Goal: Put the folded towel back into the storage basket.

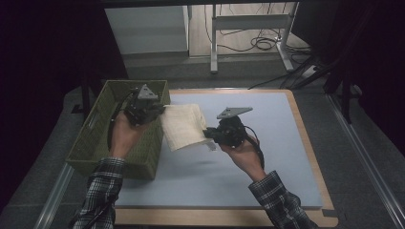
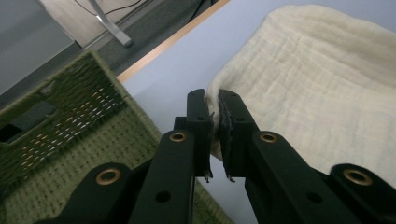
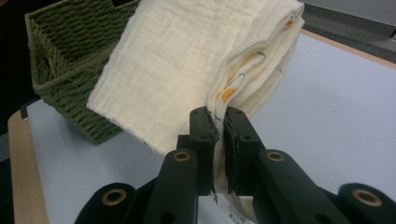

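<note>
While 2 claws pinch it, cloth [image 1: 182, 126] hangs, seemingly beside basket [image 1: 95, 138].

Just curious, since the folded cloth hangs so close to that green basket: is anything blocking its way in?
Nothing visible does. The left gripper and right gripper both pinch the cream cloth, holding it above the blue mat beside the green basket, whose top is open.

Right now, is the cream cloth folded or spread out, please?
Folded: the cream cloth shows stacked layers at its edge, held off the table by both claws.
</note>
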